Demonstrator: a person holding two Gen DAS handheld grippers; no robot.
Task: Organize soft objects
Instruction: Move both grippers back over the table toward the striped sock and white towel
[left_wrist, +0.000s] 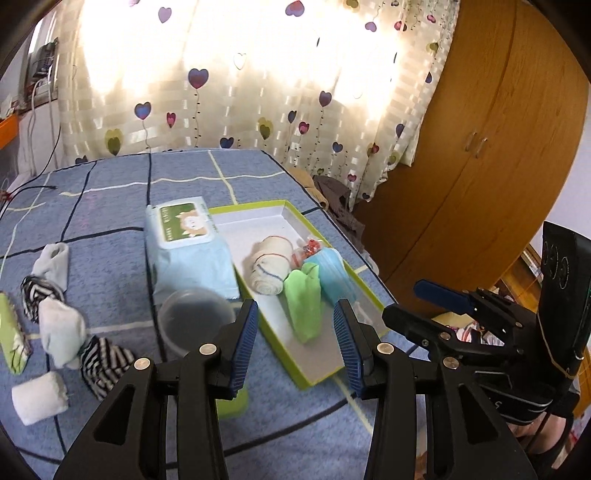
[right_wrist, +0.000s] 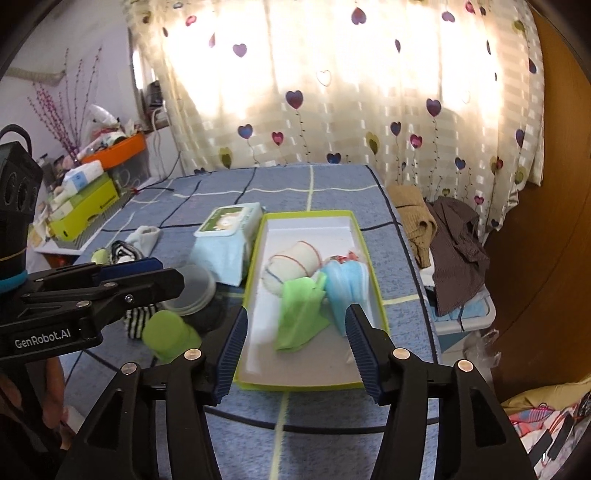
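Observation:
A green-rimmed box (left_wrist: 295, 212) (right_wrist: 373, 273) on the blue bed holds a rolled cream sock (left_wrist: 267, 267) (right_wrist: 291, 264), a green cloth (left_wrist: 304, 306) (right_wrist: 299, 317) and a blue face mask (left_wrist: 336, 275) (right_wrist: 347, 284). My left gripper (left_wrist: 297, 321) is open and empty, hovering just before the box. My right gripper (right_wrist: 297, 328) is open and empty above the box's near end; it also shows in the left wrist view (left_wrist: 424, 306). Loose socks lie left: white ones (left_wrist: 61, 334), striped ones (left_wrist: 105, 363) and a white roll (left_wrist: 38, 397).
A wet-wipes pack (left_wrist: 188, 243) (right_wrist: 225, 240) stands left of the box, a clear plastic lid (left_wrist: 195, 321) (right_wrist: 194, 286) before it. A green object (right_wrist: 168, 332) lies near the left gripper. Clothes (right_wrist: 450, 236) pile right of the bed, beside a wooden wardrobe (left_wrist: 480, 147).

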